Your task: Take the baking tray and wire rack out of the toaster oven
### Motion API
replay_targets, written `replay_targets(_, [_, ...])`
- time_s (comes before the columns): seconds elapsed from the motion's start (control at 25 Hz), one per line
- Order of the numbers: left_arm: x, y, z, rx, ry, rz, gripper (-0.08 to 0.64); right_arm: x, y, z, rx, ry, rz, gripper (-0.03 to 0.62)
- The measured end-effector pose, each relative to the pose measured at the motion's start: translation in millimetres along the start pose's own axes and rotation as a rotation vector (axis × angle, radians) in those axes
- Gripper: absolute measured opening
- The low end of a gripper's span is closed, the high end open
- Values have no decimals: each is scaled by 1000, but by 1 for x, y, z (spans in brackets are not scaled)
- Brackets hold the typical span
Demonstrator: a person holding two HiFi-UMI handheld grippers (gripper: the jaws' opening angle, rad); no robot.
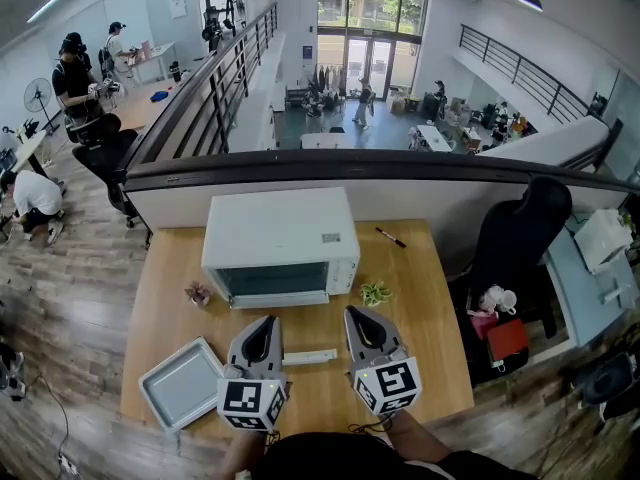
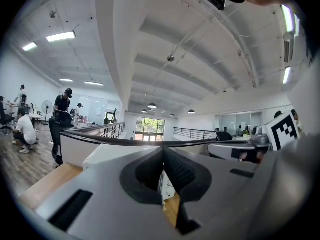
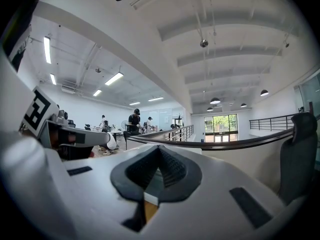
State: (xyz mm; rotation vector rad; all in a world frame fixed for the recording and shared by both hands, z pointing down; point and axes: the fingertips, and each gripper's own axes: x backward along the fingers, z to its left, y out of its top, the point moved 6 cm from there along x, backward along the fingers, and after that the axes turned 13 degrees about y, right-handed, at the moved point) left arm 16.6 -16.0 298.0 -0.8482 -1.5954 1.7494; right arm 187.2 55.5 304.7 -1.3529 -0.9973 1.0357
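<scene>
Both grippers hovered at 6 o'clock of toaster oven [image 1: 280,238], over wooden table [image 1: 440,348]. L gripper [image 1: 264,322] had jaws pressed together w/ nothing btwn; R gripper [image 1: 357,314] same, closed & empty. Empty baking tray [image 1: 183,383] lay flat on table at oven's 7 o'clock, near L gripper's 9 o'clock side. Couldn't make out wire rack. Green item [image 1: 375,293] sat at oven's 4 o'clock.

Wooden table [image 1: 430,348], black marker [image 1: 391,237] near its far edge, green trinket [image 1: 376,293], black office chair [image 1: 525,238] at right
</scene>
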Motion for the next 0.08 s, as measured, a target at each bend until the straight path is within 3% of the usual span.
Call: replay_targets(0.08, [-2, 0, -1, -3, 0, -2, 23, -1, 1, -2, 2, 2, -1, 6])
